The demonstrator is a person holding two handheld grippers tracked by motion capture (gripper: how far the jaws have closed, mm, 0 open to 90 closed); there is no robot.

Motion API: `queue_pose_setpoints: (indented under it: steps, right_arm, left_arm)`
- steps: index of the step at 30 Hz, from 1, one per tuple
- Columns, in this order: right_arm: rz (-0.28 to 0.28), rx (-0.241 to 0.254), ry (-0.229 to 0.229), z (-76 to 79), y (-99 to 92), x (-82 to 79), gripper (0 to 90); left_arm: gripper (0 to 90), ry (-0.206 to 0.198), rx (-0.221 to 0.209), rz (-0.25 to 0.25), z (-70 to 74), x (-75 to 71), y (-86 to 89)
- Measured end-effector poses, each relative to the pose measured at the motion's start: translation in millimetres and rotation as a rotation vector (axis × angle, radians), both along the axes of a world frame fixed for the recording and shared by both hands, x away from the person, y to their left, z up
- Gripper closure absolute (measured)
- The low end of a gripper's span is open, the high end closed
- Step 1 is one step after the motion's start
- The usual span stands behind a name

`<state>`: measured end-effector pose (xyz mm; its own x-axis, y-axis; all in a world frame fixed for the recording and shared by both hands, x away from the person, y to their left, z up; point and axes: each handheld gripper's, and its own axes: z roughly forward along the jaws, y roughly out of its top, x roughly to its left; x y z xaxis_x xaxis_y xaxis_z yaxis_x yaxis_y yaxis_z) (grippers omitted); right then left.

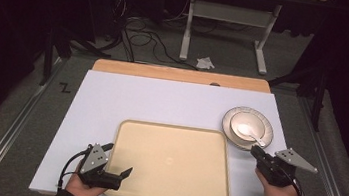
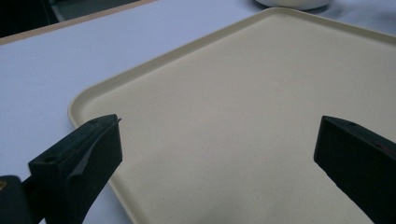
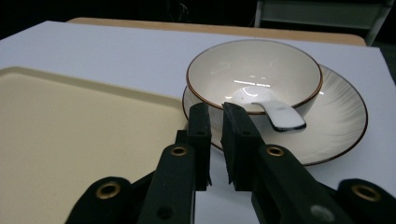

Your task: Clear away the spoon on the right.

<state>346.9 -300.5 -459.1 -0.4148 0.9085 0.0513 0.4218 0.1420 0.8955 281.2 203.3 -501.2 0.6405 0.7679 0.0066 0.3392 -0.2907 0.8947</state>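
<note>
Setup: white board on the table (image 1: 112, 95); beige tray (image 1: 169, 165) at near centre, nothing on it; plate (image 1: 264, 135) on the board just right of the tray's far right corner.
Stack: bowl (image 1: 249, 123) sits on the plate; white spoon (image 1: 250, 132) lies in the bowl, handle resting over the near rim, seen clearly in the right gripper view (image 3: 280, 114).
Right gripper (image 1: 258, 151): jaws nearly together, a thin slit between them, nothing held; tips sit just at the near left edge of the plate (image 3: 336, 121), pointing at the bowl (image 3: 254, 77).
Left gripper (image 1: 122, 159): jaws wide apart, holding nothing, hovering over the near left corner of the tray (image 2: 243, 116).
Step judged in hand: right gripper approaching the plate-and-bowl stack, likely to shift it onto the tray.
Technique: spread the right jaws before closing in; as they stand they cannot take a rim.
Grip choice: bite the plate rim at its near edge, one jaw above and one below, well clear of the spoon handle.
Lift: keep the plate level and move slowly; bowl and spoon ride loose on it.
Risk: tilt slides the bowl; a knock on the handle tips the spoon out.
Left gripper role: could steady the tray's near edge during set-down.
</note>
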Motion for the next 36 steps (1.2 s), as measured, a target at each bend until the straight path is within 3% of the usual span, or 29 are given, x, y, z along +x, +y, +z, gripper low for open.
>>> queue_pose_setpoints:
  steps: [5, 14, 22, 29, 32, 36]
  right_arm:
    - [-0.018, 0.004, -0.040, 8.2, -3.0, -3.6, 74.9]
    - [-0.103, 0.066, -0.048, 10.2, -24.0, 0.0, 64.1]
    - [-0.136, 0.142, -0.018, 6.7, -30.3, 10.9, 57.2]
    - [-0.177, 0.206, -0.001, 15.6, -19.1, 30.4, 54.3]
    - [-0.192, 0.199, 0.005, 11.7, -17.3, 31.9, 53.2]
    - [-0.195, 0.255, 0.049, -3.6, -30.1, 28.1, 51.1]
  left_arm:
    - [1.7, -0.001, -0.002, 0.001, 0.1, -0.2, -0.3]
    - [1.7, 0.001, 0.004, -0.001, -0.3, 0.6, -0.3]
    - [1.7, 0.003, 0.007, -0.005, -0.9, 0.9, -1.6]
    - [1.7, 0.010, 0.011, -0.001, -1.7, 0.3, -1.0]
    - [1.7, 0.009, 0.008, 0.001, -1.5, -0.2, -0.3]
    - [1.8, 0.009, 0.010, -0.002, -1.5, 0.6, -1.1]
